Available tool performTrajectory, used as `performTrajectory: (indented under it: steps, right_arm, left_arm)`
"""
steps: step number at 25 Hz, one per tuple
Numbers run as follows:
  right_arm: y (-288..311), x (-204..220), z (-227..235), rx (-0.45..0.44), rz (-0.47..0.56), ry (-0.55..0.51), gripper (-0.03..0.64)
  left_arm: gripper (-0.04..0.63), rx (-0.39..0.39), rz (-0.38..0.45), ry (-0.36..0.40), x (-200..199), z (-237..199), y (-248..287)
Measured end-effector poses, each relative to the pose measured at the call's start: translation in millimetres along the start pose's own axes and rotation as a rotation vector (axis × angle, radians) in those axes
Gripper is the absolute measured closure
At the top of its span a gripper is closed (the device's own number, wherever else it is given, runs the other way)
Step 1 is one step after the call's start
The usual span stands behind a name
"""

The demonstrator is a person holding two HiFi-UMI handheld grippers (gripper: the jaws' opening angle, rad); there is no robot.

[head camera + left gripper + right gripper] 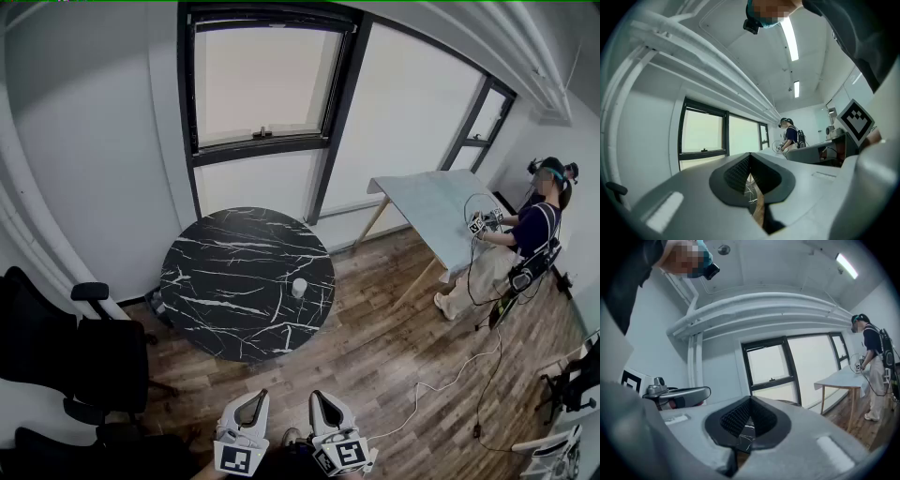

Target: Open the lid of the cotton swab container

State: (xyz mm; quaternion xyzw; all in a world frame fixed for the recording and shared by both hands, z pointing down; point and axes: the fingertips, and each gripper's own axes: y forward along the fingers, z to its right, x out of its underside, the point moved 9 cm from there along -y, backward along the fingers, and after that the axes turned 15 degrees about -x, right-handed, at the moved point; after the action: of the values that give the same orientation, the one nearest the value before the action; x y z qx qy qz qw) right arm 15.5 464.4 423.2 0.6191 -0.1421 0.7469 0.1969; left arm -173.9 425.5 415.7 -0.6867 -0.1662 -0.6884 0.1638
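Observation:
A small white cotton swab container [299, 288] stands upright on the round black marble table [234, 300], towards its right side. Both grippers hang low at the bottom of the head view, well short of the table. My left gripper [249, 405] is shut with nothing between its jaws; my right gripper [325, 405] beside it is shut and empty too. In the left gripper view the closed jaws of the left gripper [750, 161] fill the lower picture. The right gripper view shows the right gripper [750, 404] closed, with a sliver of the marble table [746, 433] showing behind its jaws.
A black office chair [80, 352] stands left of the table. A light rectangular table [427, 202] stands at the right by the window, where a person [520, 244] holds other grippers. Cables [459, 375] lie on the wooden floor. More chairs [567, 412] stand at the right edge.

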Motion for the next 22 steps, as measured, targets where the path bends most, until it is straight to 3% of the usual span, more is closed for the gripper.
performTrajectory:
  steps: [22]
  right_arm:
    - [-10.4, 6.7, 4.4, -0.043, -0.002, 0.014, 0.618]
  left_arm:
    - [0.592, -0.002, 0.025, 0.012, 3.5, 13.5, -0.4]
